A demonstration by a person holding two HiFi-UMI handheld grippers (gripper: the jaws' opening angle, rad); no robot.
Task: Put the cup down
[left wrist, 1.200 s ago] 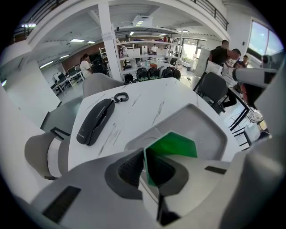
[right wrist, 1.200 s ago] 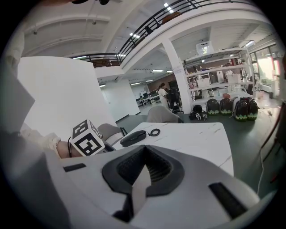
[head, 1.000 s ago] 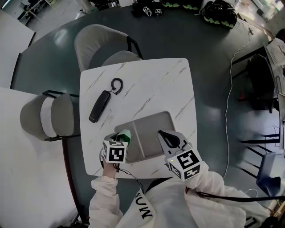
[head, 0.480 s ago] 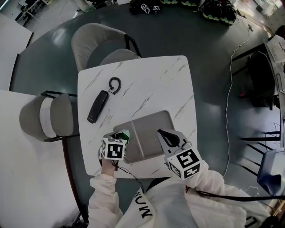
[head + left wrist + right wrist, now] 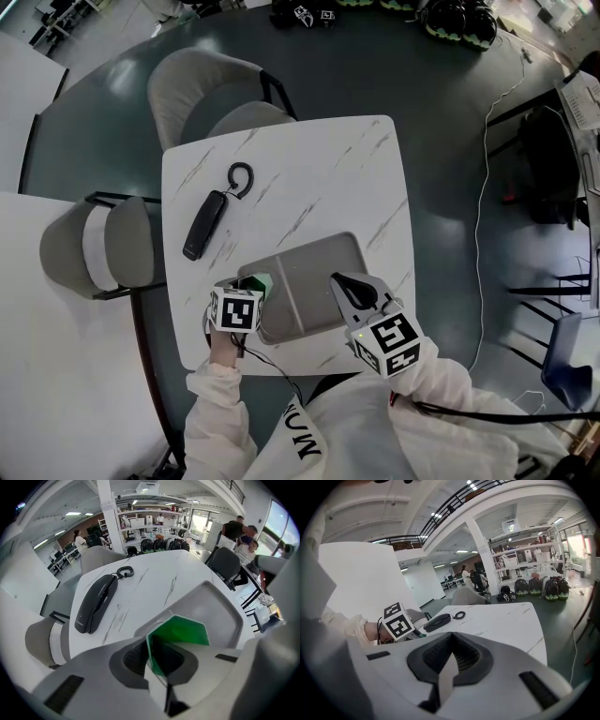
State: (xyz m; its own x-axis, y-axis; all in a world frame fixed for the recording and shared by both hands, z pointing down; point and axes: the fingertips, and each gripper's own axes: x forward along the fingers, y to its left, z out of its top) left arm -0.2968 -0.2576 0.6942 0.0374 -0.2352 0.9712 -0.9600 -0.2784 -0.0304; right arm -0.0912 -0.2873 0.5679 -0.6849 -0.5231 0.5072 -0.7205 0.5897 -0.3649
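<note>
A green cup hangs at the left edge of the grey tray. My left gripper points steeply down and is shut on the cup's wall. In the left gripper view the cup's wall is pinched between the jaws of my left gripper, over the tray's near corner. My right gripper hovers above the tray's right part, shut with nothing in it. In the right gripper view the jaws of my right gripper meet, with no thing between them.
The tray lies on a white marble table. A black handset with a coiled loop lies on the table's left half. Grey chairs stand behind and to the left. A white table borders the left side.
The left gripper has tipped slightly further down with the cup, so less green shows beside its marker cube. The right gripper has stayed where it was.
</note>
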